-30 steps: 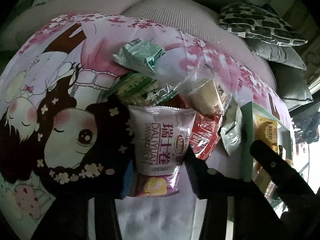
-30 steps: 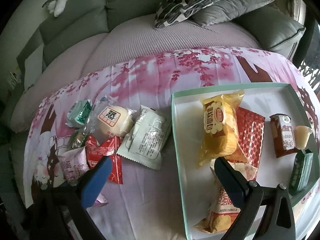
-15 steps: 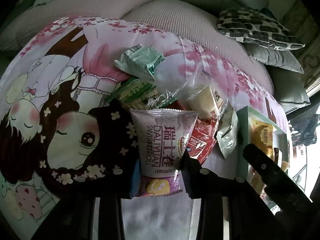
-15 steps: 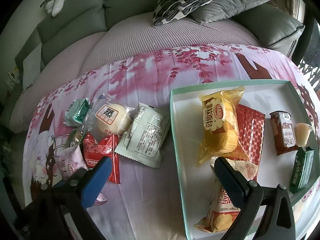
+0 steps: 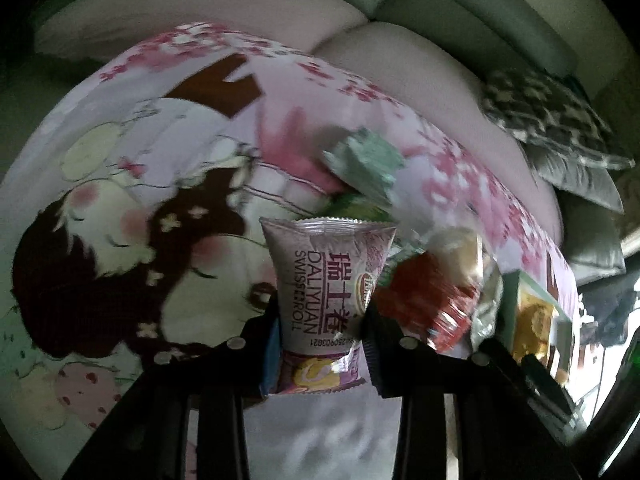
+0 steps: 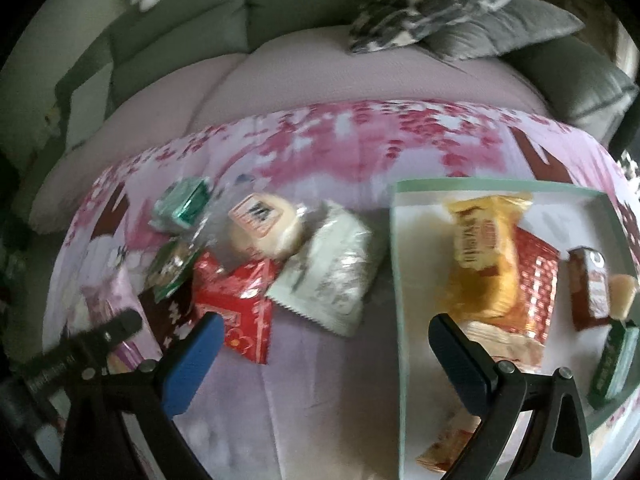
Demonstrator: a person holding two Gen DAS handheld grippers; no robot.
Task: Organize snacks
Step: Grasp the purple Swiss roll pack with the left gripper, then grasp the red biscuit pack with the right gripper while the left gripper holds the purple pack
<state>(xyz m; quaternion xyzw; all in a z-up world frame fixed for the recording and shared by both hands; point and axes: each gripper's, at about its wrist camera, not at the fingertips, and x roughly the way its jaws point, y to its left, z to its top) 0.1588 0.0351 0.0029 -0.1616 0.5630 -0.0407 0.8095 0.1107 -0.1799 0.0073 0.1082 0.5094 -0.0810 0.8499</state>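
Observation:
My left gripper is shut on a purple and white Swiss roll packet, which hangs lifted above the printed cloth. The same packet shows at the far left of the right wrist view, next to the left gripper's black finger. Loose snacks lie in a pile: a teal packet, a wrapped bun, a white sachet and a red packet. My right gripper is open, empty, over the cloth at the left rim of the green-edged tray.
The tray holds a yellow bread packet, a red checked packet, a brown carton and a dark green pack. A grey sofa with patterned cushions stands behind the table. The cloth's near strip is bare.
The left gripper closed fully on the Swiss roll packet and lifted it off the cloth, swinging left. The right gripper shifted a little, so the tray sits further right in its view.

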